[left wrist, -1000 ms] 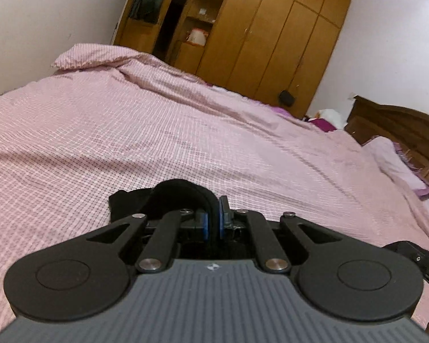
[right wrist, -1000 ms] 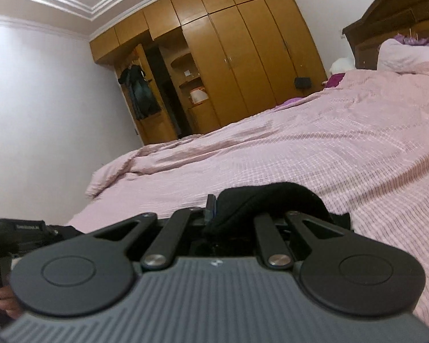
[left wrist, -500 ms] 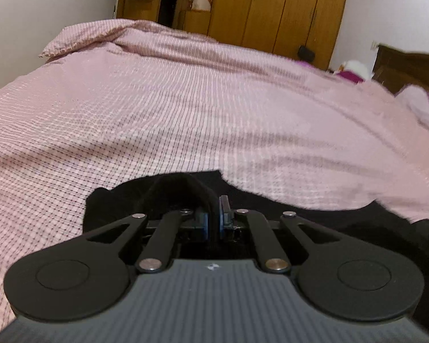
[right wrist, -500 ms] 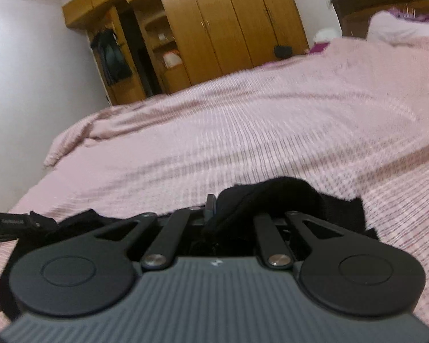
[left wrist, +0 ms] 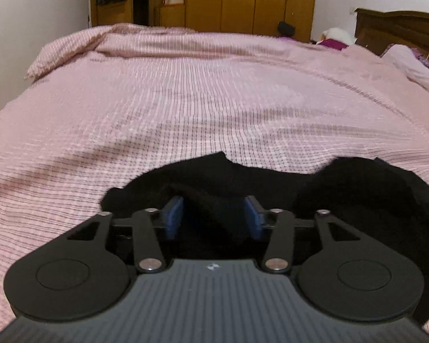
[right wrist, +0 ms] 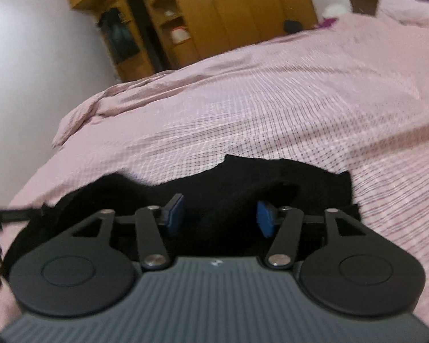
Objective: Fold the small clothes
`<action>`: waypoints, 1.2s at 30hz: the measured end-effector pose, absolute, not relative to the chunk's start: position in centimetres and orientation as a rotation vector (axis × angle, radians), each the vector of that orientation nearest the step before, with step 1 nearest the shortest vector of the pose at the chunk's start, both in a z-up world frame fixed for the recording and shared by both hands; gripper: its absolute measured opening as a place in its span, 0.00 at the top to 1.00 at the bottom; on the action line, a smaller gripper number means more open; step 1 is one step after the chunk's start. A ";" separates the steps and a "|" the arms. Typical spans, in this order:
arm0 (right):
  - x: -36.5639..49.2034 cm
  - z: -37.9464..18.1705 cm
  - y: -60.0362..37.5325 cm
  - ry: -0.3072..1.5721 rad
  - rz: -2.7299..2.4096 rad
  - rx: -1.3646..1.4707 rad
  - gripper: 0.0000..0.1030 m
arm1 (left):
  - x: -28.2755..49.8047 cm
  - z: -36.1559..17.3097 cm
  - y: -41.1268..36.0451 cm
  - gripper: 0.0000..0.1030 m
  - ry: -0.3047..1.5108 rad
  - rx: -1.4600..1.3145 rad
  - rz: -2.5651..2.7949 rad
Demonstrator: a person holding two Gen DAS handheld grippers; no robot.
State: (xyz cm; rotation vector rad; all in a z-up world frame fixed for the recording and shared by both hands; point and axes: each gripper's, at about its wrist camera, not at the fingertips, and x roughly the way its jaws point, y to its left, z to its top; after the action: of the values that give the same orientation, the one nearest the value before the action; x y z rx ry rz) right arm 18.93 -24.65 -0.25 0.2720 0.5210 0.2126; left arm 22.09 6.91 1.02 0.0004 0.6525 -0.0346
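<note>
A small black garment (left wrist: 271, 183) lies on the pink checked bedspread (left wrist: 214, 108), just in front of both grippers. My left gripper (left wrist: 213, 217) hovers low over its left part; its jaws are opening, and a ridge of black cloth stands loose between the blue pads (left wrist: 173, 214) without being pressed. In the right wrist view the same black garment (right wrist: 271, 177) spreads under my right gripper (right wrist: 220, 218), whose jaws are opening too, with a fold of cloth lying between the blue pads (right wrist: 264, 220) but not clamped.
The bed stretches far ahead. Wooden wardrobes (left wrist: 243, 0) line the back wall, a dark headboard (left wrist: 400, 31) and pillow (left wrist: 409, 63) stand at the right. The other gripper's dark body (right wrist: 3, 217) shows at the left edge of the right wrist view.
Both grippers came down toward the bed with the black garment, then their jaws parted and let go of the cloth, which now rests on the bedspread.
</note>
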 end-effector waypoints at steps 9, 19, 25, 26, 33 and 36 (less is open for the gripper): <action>17.3 0.5 -24.4 0.537 0.289 0.096 0.45 | 18.0 2.2 6.9 0.36 0.620 0.011 -0.110; 22.8 -1.0 -23.9 0.566 0.175 0.015 0.50 | 23.7 -1.3 6.4 0.36 0.682 -0.003 -0.061; 25.8 -2.8 -25.1 0.607 0.067 0.022 0.50 | 26.4 -3.1 7.0 0.35 0.697 0.039 0.056; 25.9 -3.2 -25.4 0.606 0.067 0.044 0.50 | 26.7 -3.5 7.4 0.34 0.702 0.024 0.058; 25.6 -2.8 -26.2 0.592 0.069 0.097 0.49 | 26.9 -3.4 8.4 0.30 0.709 -0.006 0.047; 24.1 -1.9 -26.8 0.579 0.054 0.156 0.48 | 26.0 -2.4 8.7 0.26 0.731 -0.019 0.043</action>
State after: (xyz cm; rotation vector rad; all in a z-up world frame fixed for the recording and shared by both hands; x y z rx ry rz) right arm 24.13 -26.79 -1.86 0.1556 0.5792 0.0542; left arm 26.02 8.75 -2.41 -0.0191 0.7307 0.0434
